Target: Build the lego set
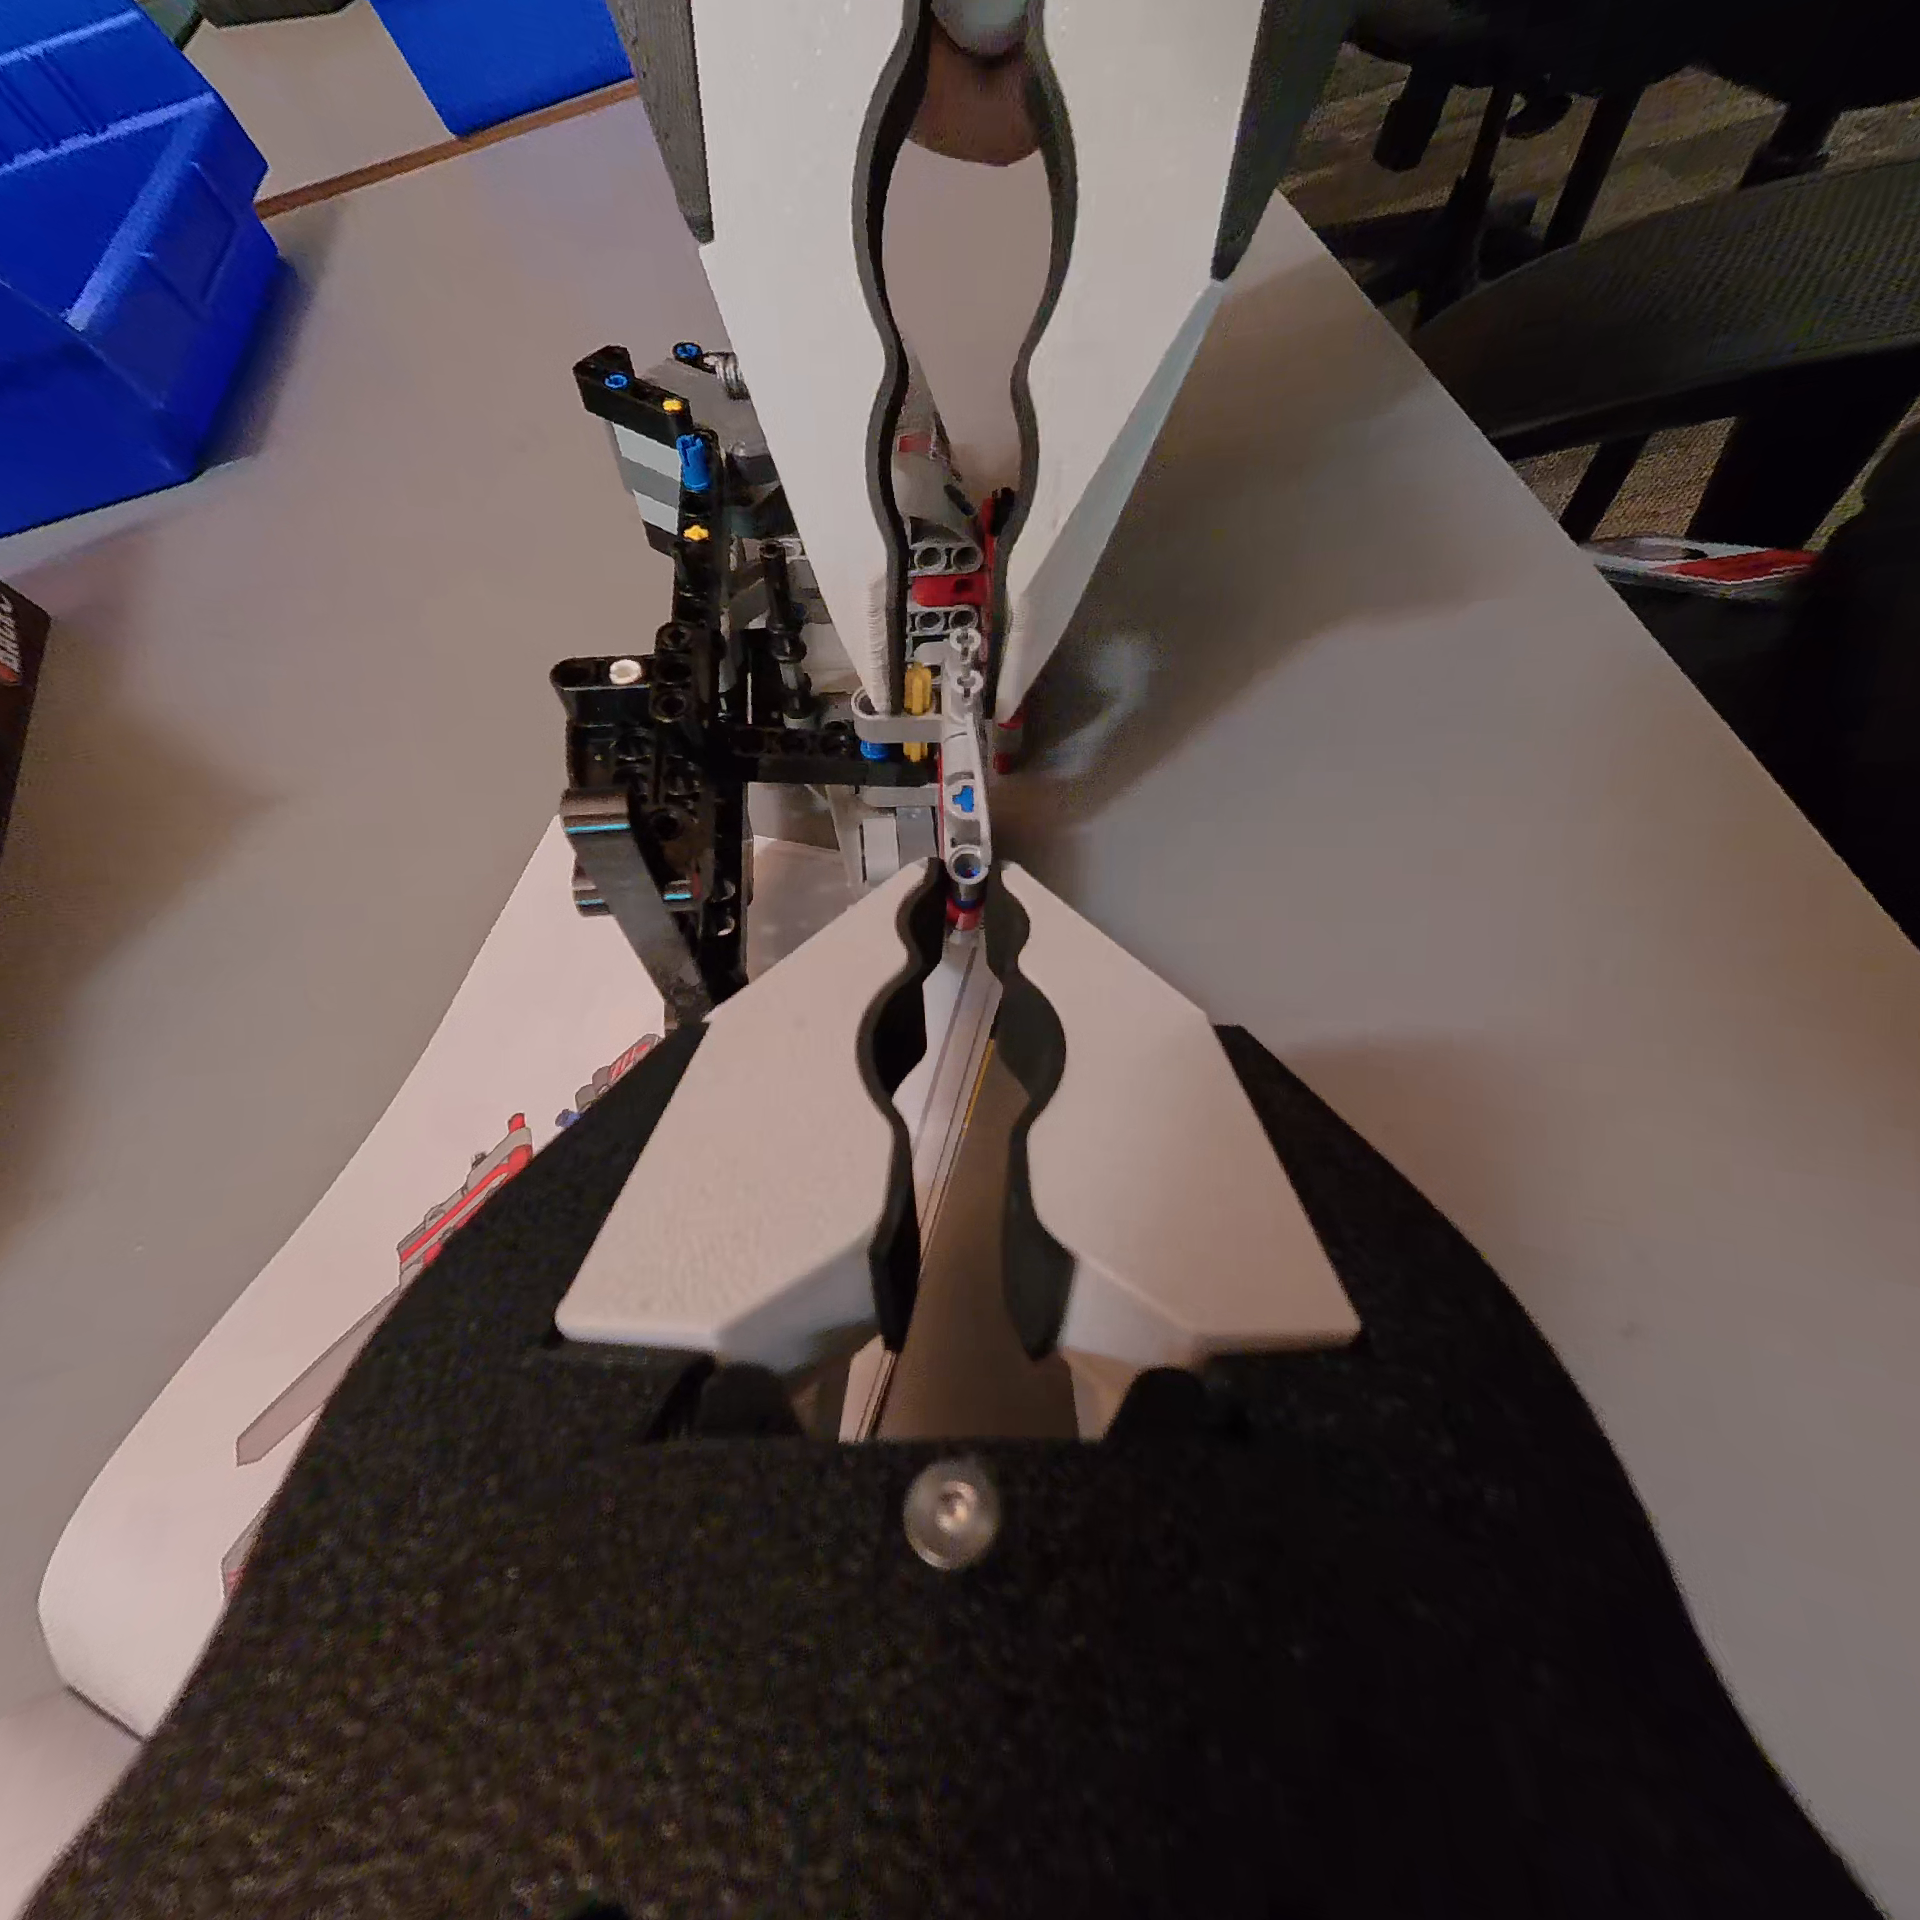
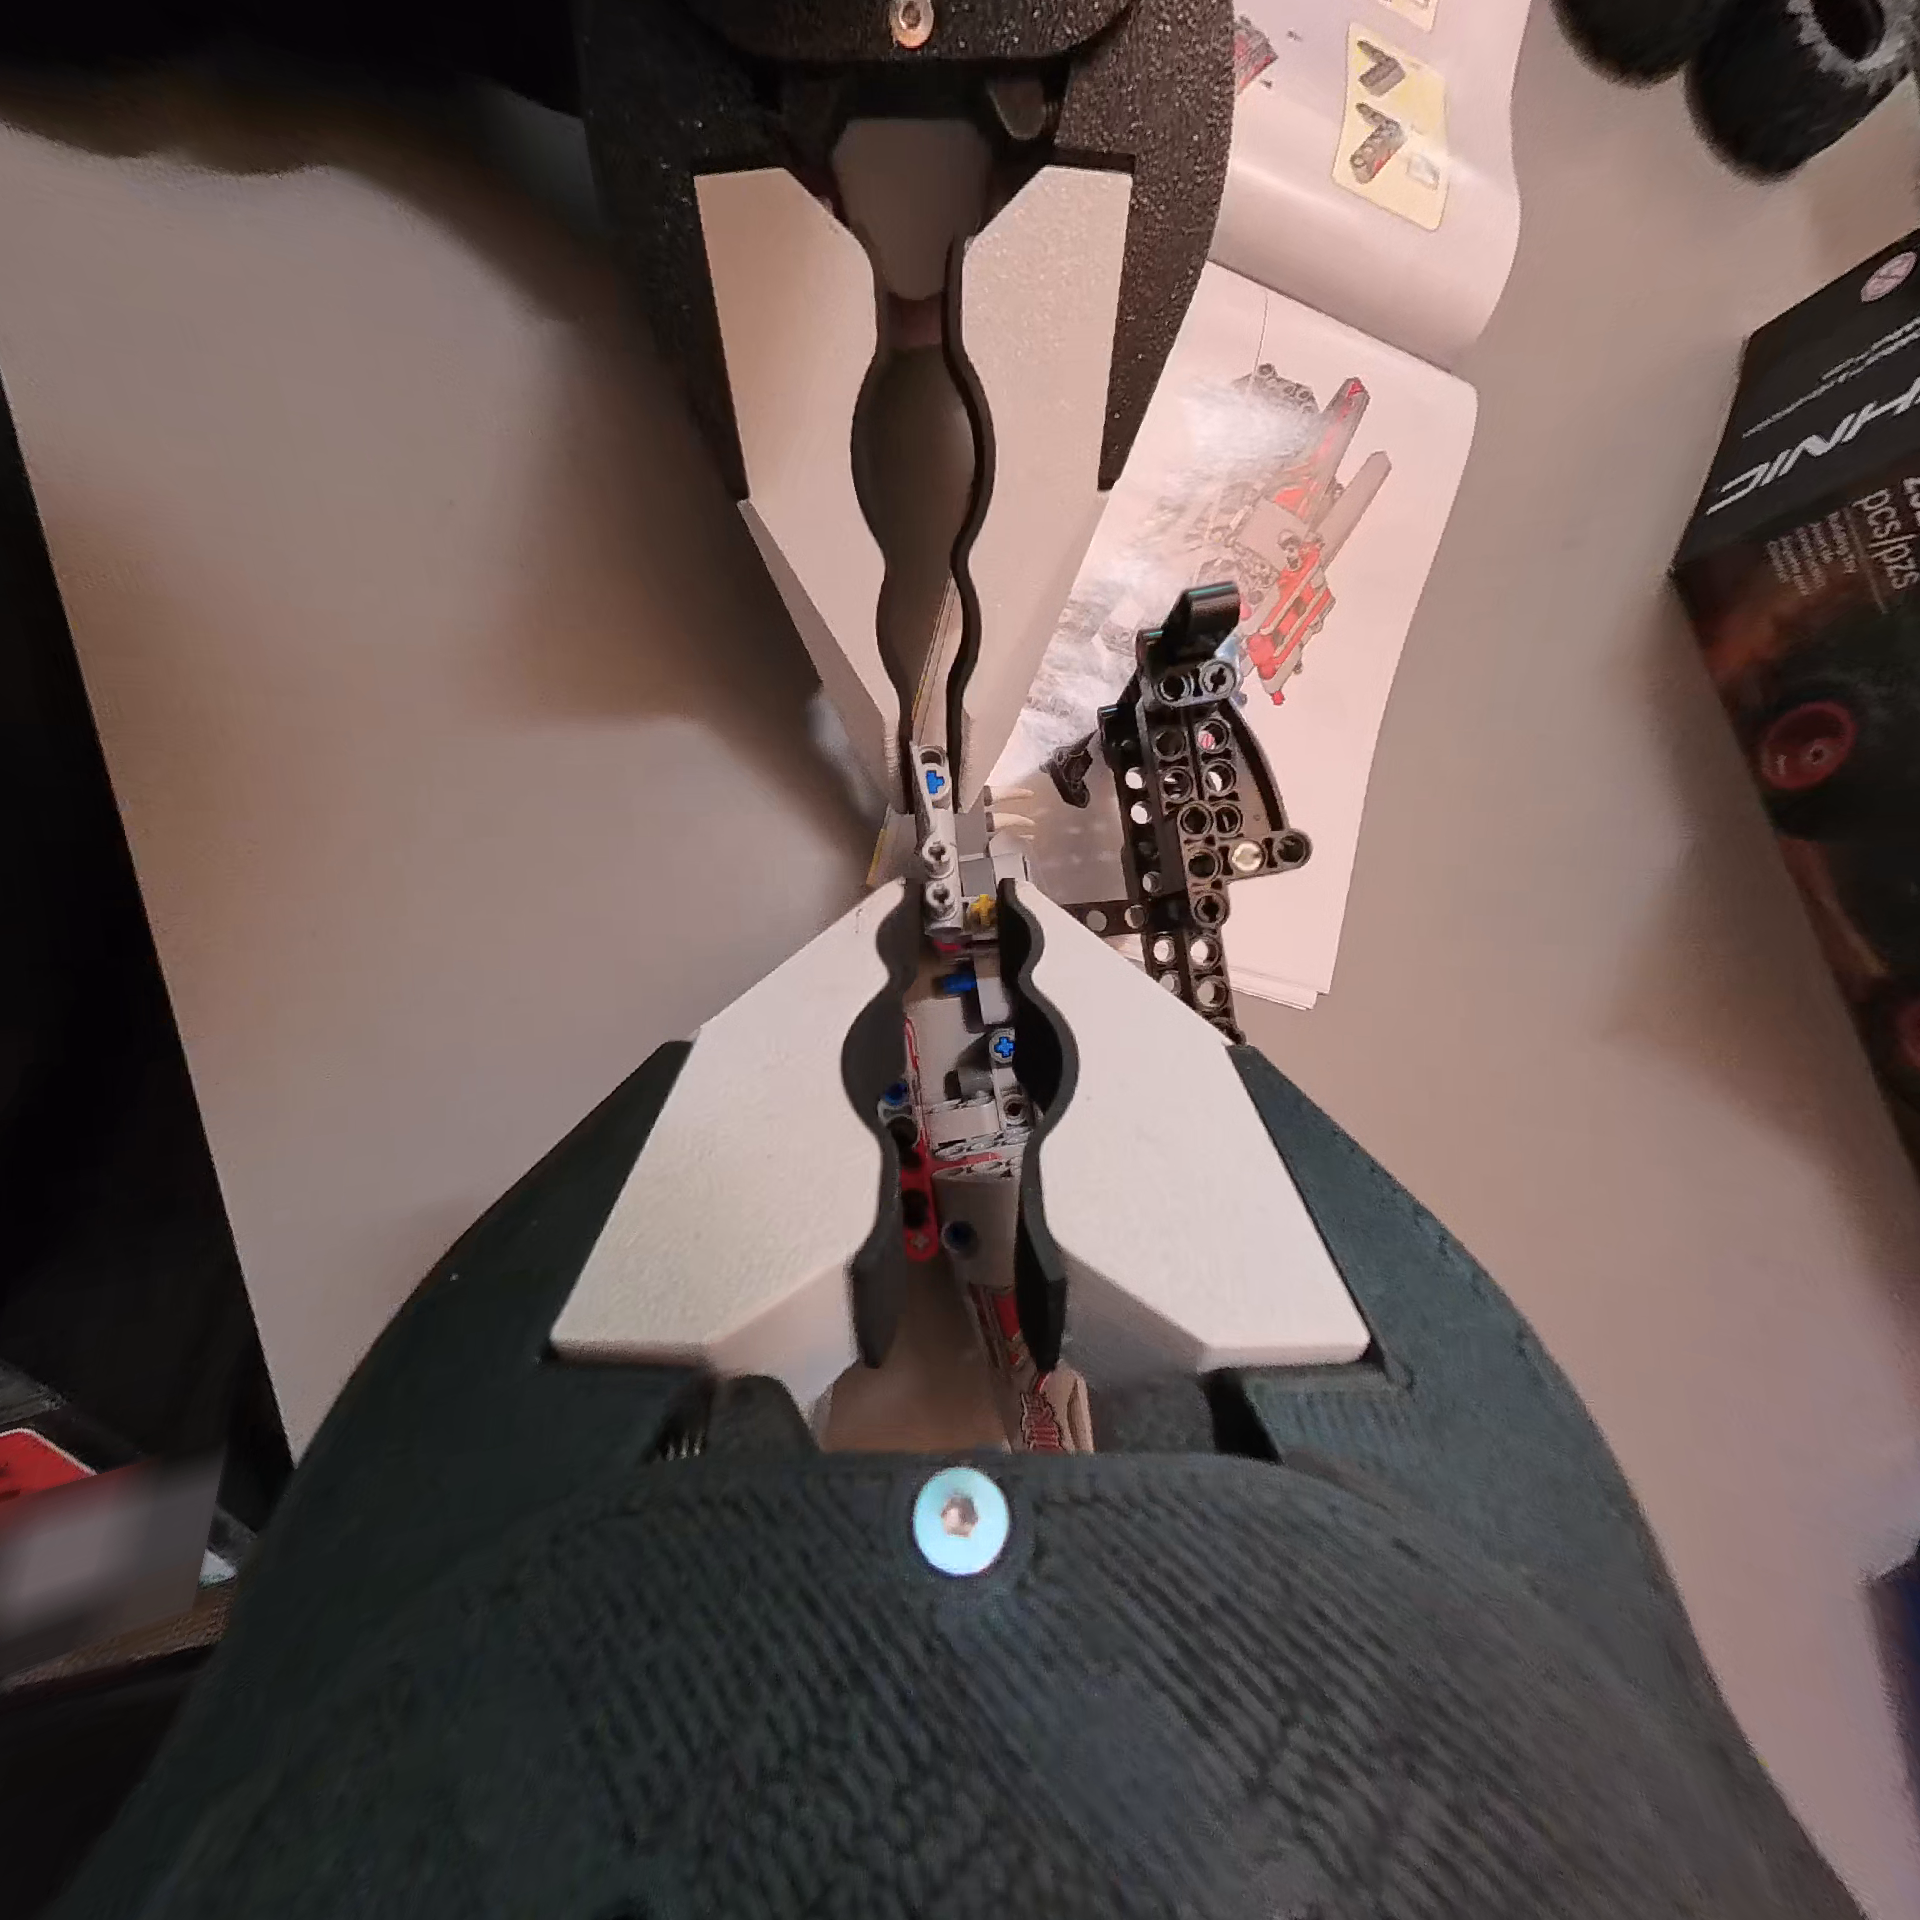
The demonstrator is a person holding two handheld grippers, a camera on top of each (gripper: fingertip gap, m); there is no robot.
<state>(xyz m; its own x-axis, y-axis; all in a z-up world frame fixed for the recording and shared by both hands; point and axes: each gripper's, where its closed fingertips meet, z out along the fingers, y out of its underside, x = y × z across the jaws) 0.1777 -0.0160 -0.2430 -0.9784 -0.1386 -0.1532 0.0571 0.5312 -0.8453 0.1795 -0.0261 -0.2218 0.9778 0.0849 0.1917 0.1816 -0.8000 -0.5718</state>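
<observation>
While the two tools face each other tip to tip over the pale counter (image 1: 1351,831), a partly built lego model (image 1: 727,665) is held between them. In the left wrist view, the left hand-held gripper (image 1: 961,894) is seen closed narrowly on the near end of a light grey beam (image 1: 961,769), which carries a blue pin and projects from the model. The right hand-held gripper (image 1: 940,675) comes in from the top of that view, its fingers clamped on the grey and red core of the model. A black frame of holed beams (image 1: 665,748), fitted with blue and yellow pins, stands out to the left of the clamped part.

In the right wrist view, the right hand-held gripper (image 2: 961,925) is shown pinched on the model (image 2: 961,1101), whose grey and red body runs back between the fingers. The grey beam (image 2: 935,821) bridges the small gap to the left hand-held gripper (image 2: 930,727) opposite. The black frame (image 2: 1195,810) is seen to the right, above an open instruction booklet (image 2: 1299,499) lying on the counter (image 2: 416,623).

Blue bins (image 1: 114,270) are placed at the far left of the counter, and a dark box (image 2: 1818,582) at the right edge of the right wrist view.
</observation>
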